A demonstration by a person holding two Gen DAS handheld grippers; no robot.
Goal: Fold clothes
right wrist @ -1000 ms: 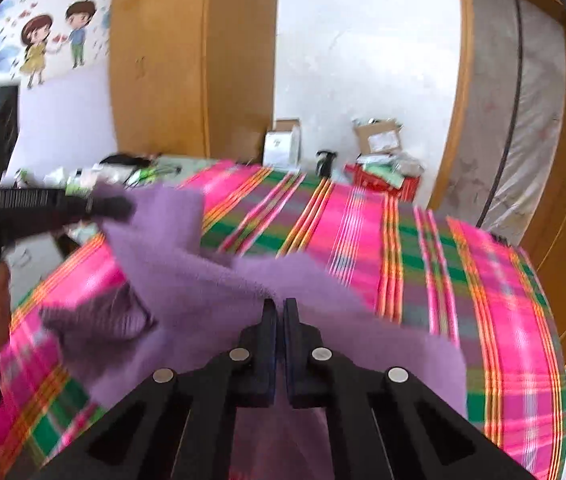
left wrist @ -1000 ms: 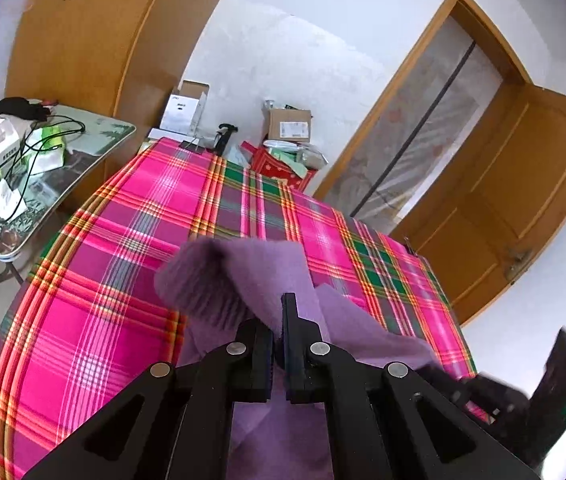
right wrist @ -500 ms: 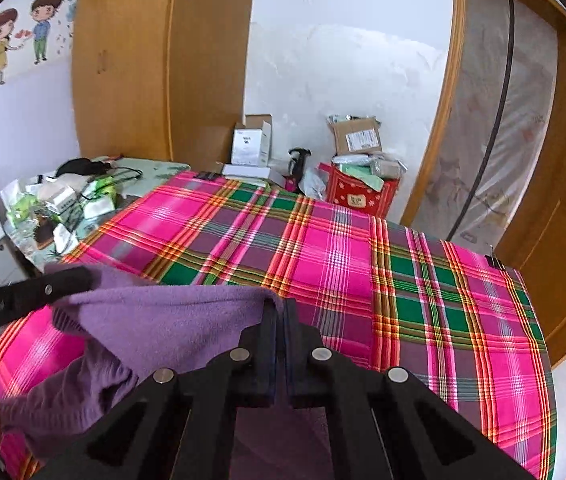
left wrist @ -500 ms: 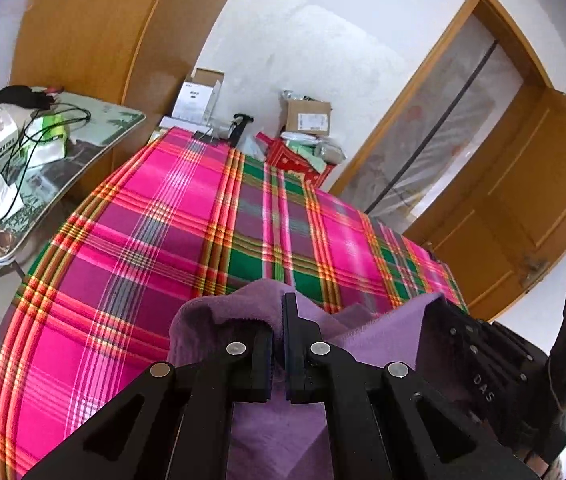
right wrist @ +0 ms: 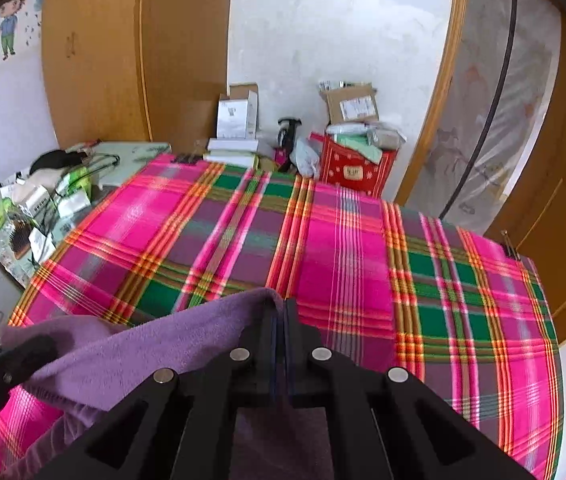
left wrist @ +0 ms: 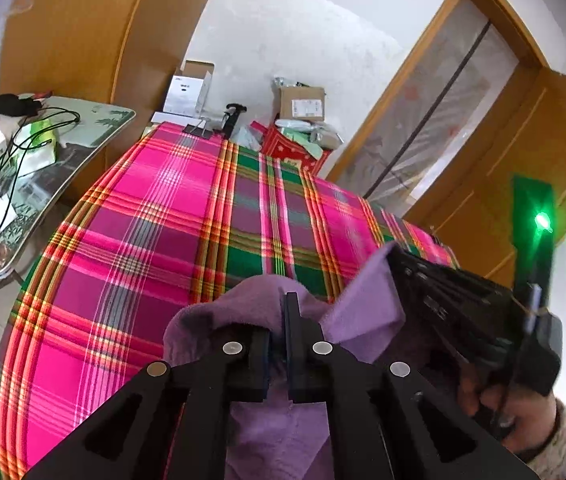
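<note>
A purple fleece garment hangs bunched over the near edge of a table covered with a pink and green plaid cloth. My left gripper has a fold of it between its fingers, and its jaws are opening by a sliver with the fabric still pinched. My right gripper is shut on another edge of the purple garment, which stretches left to the left gripper. In the left wrist view the right gripper sits close on the right, cloth at its tip.
A cluttered side table with cables and packets stands to the left. Cardboard boxes and a red box sit on the floor past the far end. A wooden door is on the right. A hand holds the right gripper.
Both grippers have drawn back toward the near table edge with the garment. The cloth, spread and raised before, now sits low and bunched. The right gripper has come closer to the left.
</note>
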